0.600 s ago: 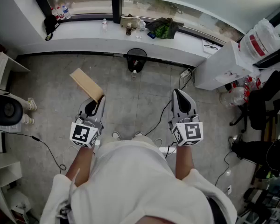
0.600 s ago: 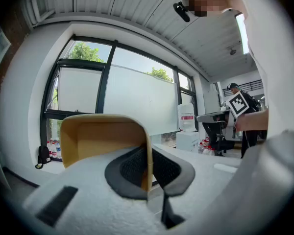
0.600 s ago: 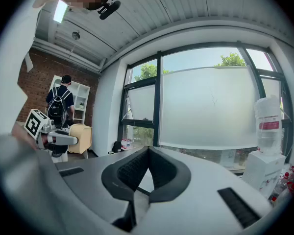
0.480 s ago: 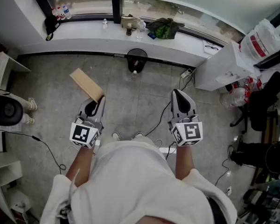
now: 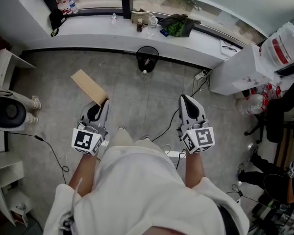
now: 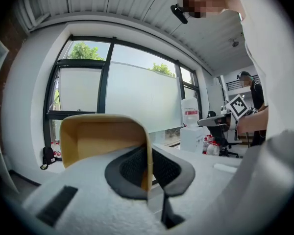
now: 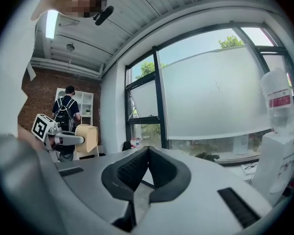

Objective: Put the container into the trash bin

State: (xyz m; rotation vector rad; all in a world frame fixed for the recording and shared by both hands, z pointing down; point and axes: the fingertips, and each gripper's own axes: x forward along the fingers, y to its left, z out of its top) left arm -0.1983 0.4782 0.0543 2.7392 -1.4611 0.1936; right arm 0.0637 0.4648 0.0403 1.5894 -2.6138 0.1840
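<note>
Tan and card-like, the container (image 5: 89,86) is an open box carried above the floor (image 5: 137,99), its near wall pinched in the left hand-held gripper (image 5: 104,104). In the left gripper view the jaws are shut on that thin wall, one pad on each face, and the box's hollow (image 6: 95,136) opens to the left of them. The right hand-held gripper (image 5: 185,98) hangs level with the left one; in the right gripper view its pads meet at the tips with nothing between them.

The step in hand looks like the carry. The black mesh trash bin (image 5: 147,58) stands well ahead on the floor, just below the window ledge (image 5: 103,31), and the container is well short of it. The next move probably calls for walking up to the bin, bringing the box over its open mouth and only then parting the left jaws.

Against the earlier head view, the bin and ledge now sit slightly higher and further right in the picture, and more floor shows ahead of the person. Both hand-held grippers keep the same pose, and the box is clamped as before.
</note>
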